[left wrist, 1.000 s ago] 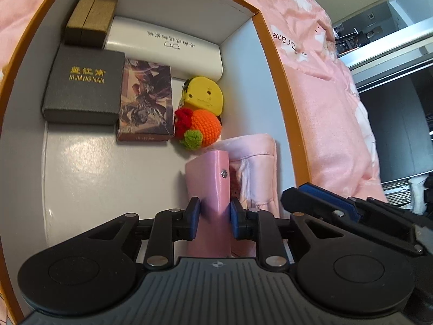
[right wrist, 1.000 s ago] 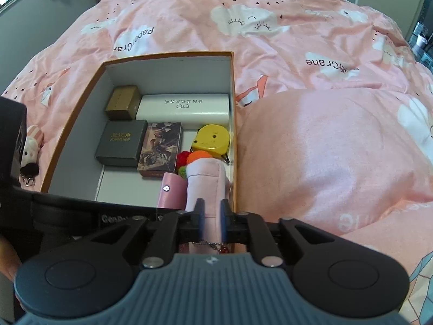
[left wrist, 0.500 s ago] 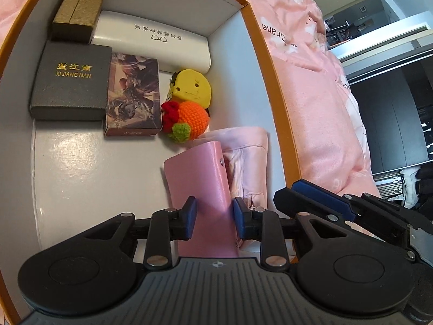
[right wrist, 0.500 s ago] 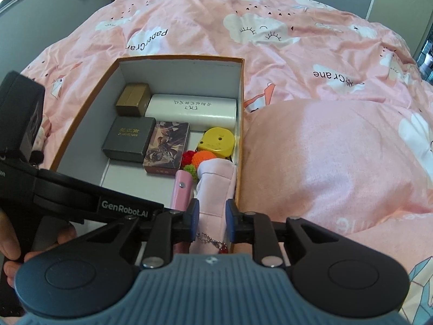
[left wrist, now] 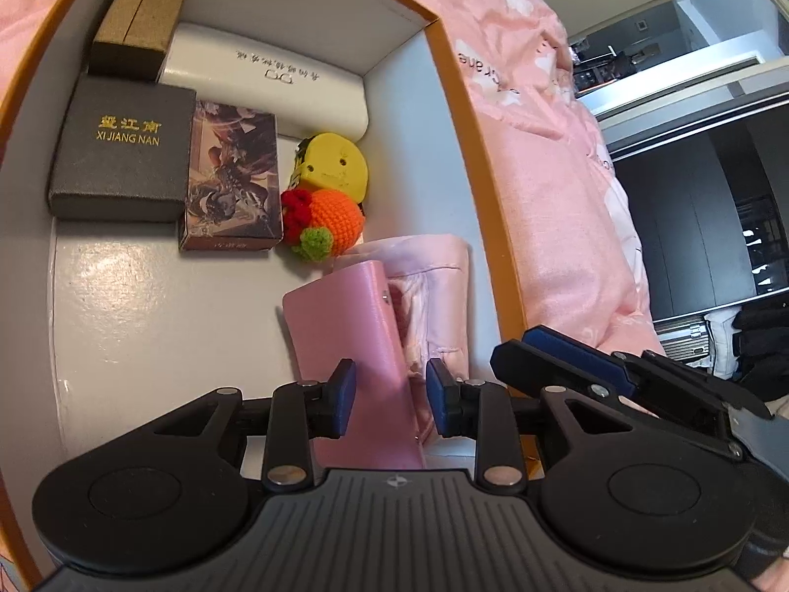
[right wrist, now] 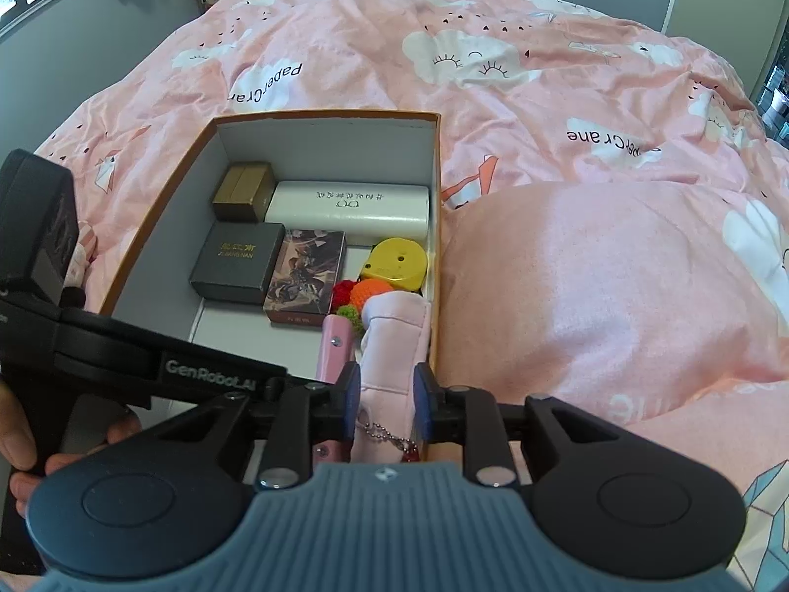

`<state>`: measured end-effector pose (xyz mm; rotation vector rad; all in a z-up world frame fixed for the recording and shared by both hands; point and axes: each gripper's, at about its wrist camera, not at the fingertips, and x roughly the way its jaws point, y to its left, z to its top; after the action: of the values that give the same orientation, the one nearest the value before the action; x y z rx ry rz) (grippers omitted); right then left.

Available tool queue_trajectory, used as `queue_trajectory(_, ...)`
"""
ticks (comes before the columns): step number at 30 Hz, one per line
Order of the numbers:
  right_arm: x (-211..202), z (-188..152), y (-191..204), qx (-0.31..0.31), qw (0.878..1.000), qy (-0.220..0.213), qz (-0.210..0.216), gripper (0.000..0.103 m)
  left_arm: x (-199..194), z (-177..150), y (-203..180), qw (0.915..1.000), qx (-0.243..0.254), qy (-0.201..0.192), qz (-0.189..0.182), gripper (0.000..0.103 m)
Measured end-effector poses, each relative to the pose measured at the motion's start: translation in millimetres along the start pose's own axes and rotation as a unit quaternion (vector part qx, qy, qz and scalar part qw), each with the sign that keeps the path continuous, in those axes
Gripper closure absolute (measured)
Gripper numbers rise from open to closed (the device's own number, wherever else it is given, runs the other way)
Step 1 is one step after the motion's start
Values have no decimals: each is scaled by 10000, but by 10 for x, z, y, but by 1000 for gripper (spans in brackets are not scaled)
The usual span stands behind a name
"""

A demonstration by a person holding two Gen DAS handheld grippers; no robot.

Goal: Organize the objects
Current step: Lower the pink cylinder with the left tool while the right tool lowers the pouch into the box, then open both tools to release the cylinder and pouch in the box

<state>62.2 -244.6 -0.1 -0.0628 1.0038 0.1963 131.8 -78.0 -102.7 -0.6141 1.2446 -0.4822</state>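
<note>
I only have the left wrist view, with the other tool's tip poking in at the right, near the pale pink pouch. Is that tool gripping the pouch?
Observer: Yes. The right tool has its pads against both sides of the pale pink pouch; its jaws have just eased slightly wider.
Operator: Anything attached to the pouch?
Observer: A ball chain with a red charm hangs at its near end.
Operator: Anything outside the box?
Observer: A small plush lies on the bedding left of it.

Pink cloud-print bed [right wrist: 493, 74] — orange-rimmed box [right wrist: 162, 207] directly on it
</note>
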Motion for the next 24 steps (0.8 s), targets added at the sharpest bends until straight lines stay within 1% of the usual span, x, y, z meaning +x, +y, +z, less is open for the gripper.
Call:
queue_trajectory(1,-5,2,-9,3,10000,-8,6,78,-11,-9,-1,10000,3,17,-57,69)
queue_trajectory(3,-19,2,-9,-3,10000,-40,-13,78,-30,-10,-22,10000,57,-1,-52,69)
queue_trajectory(5,-29,3,-9,-24,9999,-79,-94,73,-17,-4,-35,9999,111,8,1,75)
queue_trajectory(8,-33,4,-15,-39,9999,-101,-122,72,35,-11,-48,9997,186,28,123,79)
queue_trajectory(15,-27,1,-41,26,9998,-87,-179,72,71,-15,-62,9993,357,-2,139,79)
queue_trajectory(19,-20,9,-18,7,9997,-89,-226,73,89,-35,-141,9978,589,-40,304,79)
queue_trajectory(24,-30,1,-40,52,9996,-98,-258,72,-5,-31,-110,9980,562,-140,251,79)
